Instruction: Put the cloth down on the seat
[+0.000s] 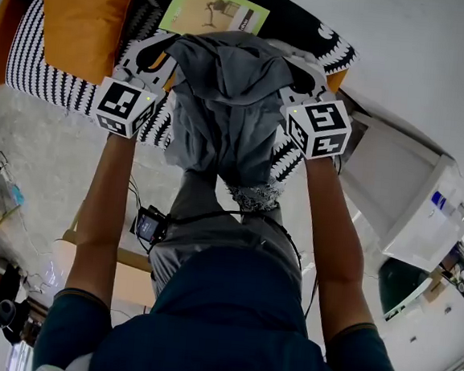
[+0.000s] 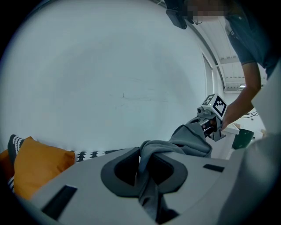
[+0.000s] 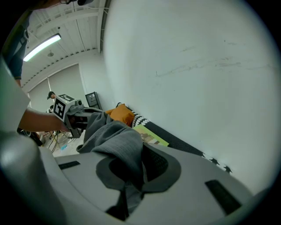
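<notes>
Bare forearms reach out from the person's dark-blue top toward 12 o'clock in the head view, each hand carrying a gripper. The left gripper (image 2: 148, 169) has its jaws pinched narrow on one gathered edge of the soft grey knitted cloth (image 1: 227, 107). The right gripper (image 3: 131, 169) clamps the other edge the same way. The cloth hangs bunched between them in the air, its ribbed hem drooping toward 6 o'clock, over the front edge of the black-and-white patterned seat (image 1: 41, 59).

On that seat an orange cushion (image 1: 86, 6) sits at 11 o'clock and a flat green printed booklet (image 1: 215, 9) at 12 o'clock, just behind the cloth.

To do this step well, I judge both grippers should descend together and level, so neither corner tugs free. The drooping hem should land first on bare patterned fabric. The grip points can then be carried toward 12 o'clock so the cloth lies out instead of heaping. The jaws should part only once the seat bears its weight. The likely slip is covering the booklet or letting the hem slide off the front edge.
</notes>
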A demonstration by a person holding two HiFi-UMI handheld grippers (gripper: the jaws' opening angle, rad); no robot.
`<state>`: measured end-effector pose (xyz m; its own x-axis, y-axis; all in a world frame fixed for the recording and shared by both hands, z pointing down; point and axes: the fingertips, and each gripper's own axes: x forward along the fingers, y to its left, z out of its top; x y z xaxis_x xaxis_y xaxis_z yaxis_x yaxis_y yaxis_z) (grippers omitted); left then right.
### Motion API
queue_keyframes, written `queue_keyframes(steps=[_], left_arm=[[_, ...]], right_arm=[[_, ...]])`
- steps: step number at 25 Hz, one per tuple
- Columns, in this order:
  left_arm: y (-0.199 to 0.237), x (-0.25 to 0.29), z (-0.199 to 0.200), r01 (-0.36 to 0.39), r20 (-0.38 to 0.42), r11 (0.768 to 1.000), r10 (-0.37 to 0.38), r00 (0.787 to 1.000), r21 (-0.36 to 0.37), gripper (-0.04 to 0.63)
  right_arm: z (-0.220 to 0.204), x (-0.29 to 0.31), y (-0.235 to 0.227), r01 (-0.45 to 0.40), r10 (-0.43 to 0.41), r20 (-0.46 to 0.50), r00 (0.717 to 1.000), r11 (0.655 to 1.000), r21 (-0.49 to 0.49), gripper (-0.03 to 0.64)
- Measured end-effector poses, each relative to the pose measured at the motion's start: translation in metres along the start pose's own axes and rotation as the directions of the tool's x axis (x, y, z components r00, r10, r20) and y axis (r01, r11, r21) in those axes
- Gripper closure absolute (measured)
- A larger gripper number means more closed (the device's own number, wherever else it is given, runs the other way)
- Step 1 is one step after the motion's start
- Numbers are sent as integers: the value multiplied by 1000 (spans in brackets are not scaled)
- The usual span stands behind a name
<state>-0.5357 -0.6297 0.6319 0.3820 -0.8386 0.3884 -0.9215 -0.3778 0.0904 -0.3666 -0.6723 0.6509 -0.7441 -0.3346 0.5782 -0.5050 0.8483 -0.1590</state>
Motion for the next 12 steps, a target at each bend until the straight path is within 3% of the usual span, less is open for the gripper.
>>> queue_keyframes(steps=[5, 12], left_arm=[[4, -3, -9, 2, -18, 1000, -2, 1000, -10, 561], [19, -13, -16, -34, -40, 999, 33, 999, -32, 482]], right_arm=[[-12, 5, -1, 1, 0, -40, 999, 1000, 20, 583], [-24, 7, 0, -1, 5, -93, 996, 999, 45, 572]])
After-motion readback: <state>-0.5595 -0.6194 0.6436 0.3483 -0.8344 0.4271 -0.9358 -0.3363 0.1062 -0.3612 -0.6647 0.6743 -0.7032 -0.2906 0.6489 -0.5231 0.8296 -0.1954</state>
